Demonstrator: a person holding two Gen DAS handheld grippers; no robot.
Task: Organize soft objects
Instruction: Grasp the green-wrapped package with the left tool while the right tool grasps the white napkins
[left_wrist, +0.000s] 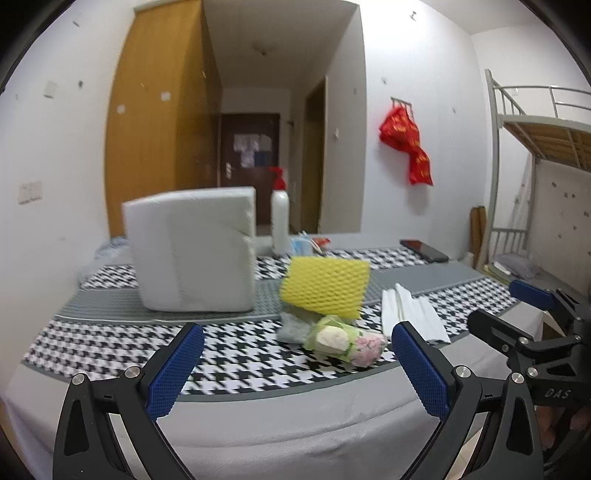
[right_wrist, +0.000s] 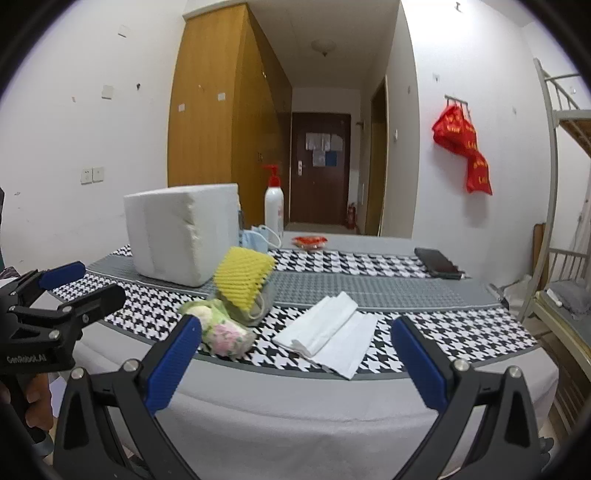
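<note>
Both grippers hang just off the near edge of the surface (right_wrist: 295, 413), and neither holds anything. The left gripper (left_wrist: 297, 365) has its blue-padded fingers (left_wrist: 173, 369) spread wide, with only the grey cloth and the houndstooth mat (left_wrist: 110, 350) showing in the gap. The right gripper (right_wrist: 295, 360) is spread just as wide; its fingers (right_wrist: 419, 363) touch nothing, though in its own view the left pad overlaps the rolled bundle.

The soft things sit in a cluster on the mat. Seen from the left wrist, a yellow ridged foam piece (left_wrist: 325, 286) stands tilted at about 12 o'clock from the gap, leaning on a grey-green cloth (left_wrist: 295, 325). Just in front of it, at about 1 o'clock, lies a rolled bundle of pale green and pink floral fabric (left_wrist: 347, 341) — touching the cloth. To its right, near but apart, lies a stack of folded white tissue (left_wrist: 413, 314). From the right wrist that tissue is at roughly 12 o'clock, the bundle at 10 o'clock.

Behind the cluster stands a large white foam block (left_wrist: 192, 251), upright on the grey band of the mat. Farther back are a white pump bottle (right_wrist: 274, 206) with a red top, a blue face mask (right_wrist: 256, 236), a red wrapper (right_wrist: 309, 242) and — at 2 o'clock — a dark phone (right_wrist: 437, 263).
</note>
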